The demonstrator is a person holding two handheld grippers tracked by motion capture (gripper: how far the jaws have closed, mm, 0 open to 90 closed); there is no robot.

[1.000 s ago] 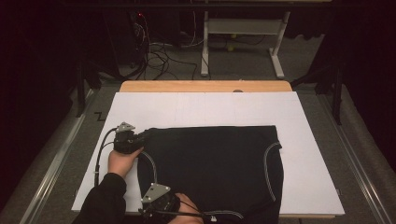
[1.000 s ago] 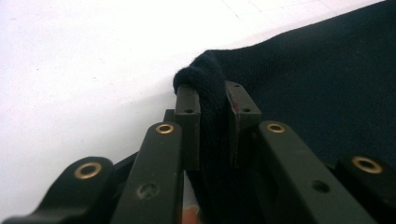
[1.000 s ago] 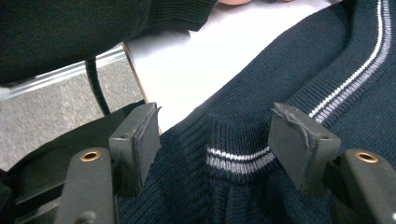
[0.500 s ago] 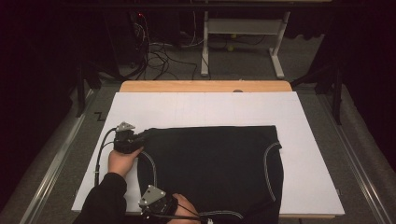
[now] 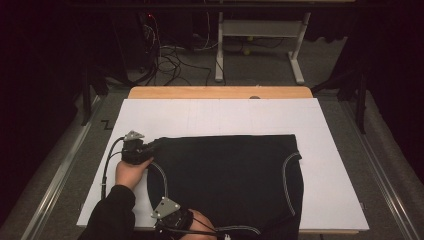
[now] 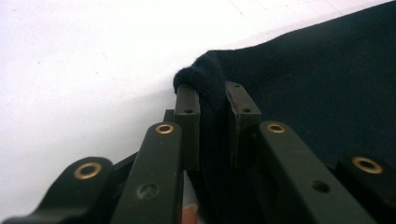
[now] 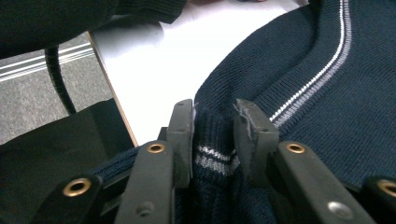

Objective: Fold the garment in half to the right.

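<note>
A dark sweater (image 5: pixel 230 175) with pale striped trim lies flat on a white sheet (image 5: pixel 330 125) covering the table, filling the lower centre of the high view. At its upper left corner, the left gripper (image 5: pixel 142 148) has its jaws clamped on a bunched fold of knit. At the bottom edge of the frame, the right gripper (image 5: pixel 172 220) has just been closing its jaws; the striped hem sits gathered between its pads (image 7: pixel 181 135), which press on it.

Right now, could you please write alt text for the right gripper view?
The right hand-held gripper pinches a fold of a dark blue knitted garment at its striped edge, near the white table edge. A black cable hangs at left.
</note>
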